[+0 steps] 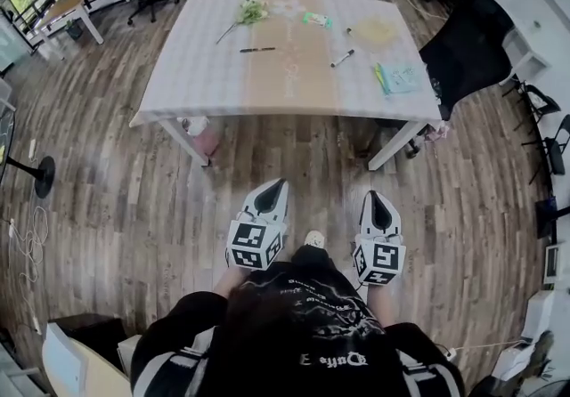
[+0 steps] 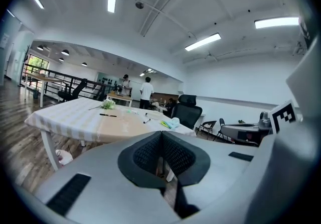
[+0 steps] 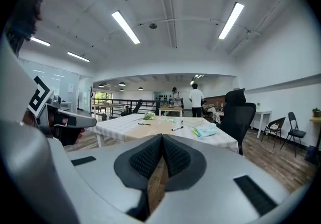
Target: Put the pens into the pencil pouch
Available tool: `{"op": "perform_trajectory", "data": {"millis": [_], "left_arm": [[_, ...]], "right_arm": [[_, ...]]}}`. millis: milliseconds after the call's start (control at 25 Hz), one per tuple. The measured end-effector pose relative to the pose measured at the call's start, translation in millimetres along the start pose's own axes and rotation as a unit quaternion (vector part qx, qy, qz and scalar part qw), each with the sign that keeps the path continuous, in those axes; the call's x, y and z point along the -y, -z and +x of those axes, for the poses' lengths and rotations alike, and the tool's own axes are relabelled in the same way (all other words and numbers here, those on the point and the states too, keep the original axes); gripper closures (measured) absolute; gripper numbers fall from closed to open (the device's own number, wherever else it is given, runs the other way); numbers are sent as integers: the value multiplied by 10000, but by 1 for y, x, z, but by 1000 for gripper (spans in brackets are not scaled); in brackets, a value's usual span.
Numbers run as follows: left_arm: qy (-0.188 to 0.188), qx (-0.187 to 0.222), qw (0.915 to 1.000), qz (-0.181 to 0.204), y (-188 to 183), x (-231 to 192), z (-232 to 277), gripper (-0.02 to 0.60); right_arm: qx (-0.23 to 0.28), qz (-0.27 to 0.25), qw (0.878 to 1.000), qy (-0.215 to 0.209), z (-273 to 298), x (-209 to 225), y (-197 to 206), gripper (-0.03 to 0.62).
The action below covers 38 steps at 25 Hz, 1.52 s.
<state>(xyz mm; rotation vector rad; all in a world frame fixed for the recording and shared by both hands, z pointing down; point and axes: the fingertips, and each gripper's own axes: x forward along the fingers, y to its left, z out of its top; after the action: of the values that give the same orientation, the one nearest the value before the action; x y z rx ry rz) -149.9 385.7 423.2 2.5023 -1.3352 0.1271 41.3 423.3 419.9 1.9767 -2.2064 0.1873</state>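
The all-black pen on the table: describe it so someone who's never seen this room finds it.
Find the table with the tan strip down its middle. The black pen lies at that strip's left edge, closer to the table's near edge than the flowers. It is dark end to end and lies crosswise, while the pen to its right is pale-bodied and slanted.

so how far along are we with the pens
Nothing looks done: the black pen and the second pen lie on the table, apart from the light blue pouch. In hand: nothing; left tongs and right tongs are shut and empty, short of the table. Left: pick both pens, pouch them.
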Motion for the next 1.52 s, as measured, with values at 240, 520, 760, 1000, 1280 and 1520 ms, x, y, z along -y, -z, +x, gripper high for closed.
{"op": "perform_trajectory", "data": {"millis": [240, 520, 760, 1000, 1280, 1520], "left_arm": [[-175, 254, 9994, -161, -24, 8, 62, 555], [-231, 115, 9997, -27, -31, 22, 112, 342], [-336, 57, 9994, 5, -27, 30, 142, 305], [-383, -7, 9993, -13, -22, 38, 163, 301], [-318, -215, 9993, -24, -15, 35, 184, 287], [-165, -264, 9995, -105, -18, 22, 217, 285]], "right_arm": [[41, 116, 9996, -253, 53, 54, -9, 466], [-86, 270, 9979, -588, 92, 97, -8, 351], [-151, 284, 9970, -706, 110, 119, 1, 327], [-178, 258, 9965, -769, 122, 135, 5, 317], [-230, 278, 9966, -740, 142, 144, 5, 309], [-205, 279, 9975, -622, 163, 149, -2, 307]]}}
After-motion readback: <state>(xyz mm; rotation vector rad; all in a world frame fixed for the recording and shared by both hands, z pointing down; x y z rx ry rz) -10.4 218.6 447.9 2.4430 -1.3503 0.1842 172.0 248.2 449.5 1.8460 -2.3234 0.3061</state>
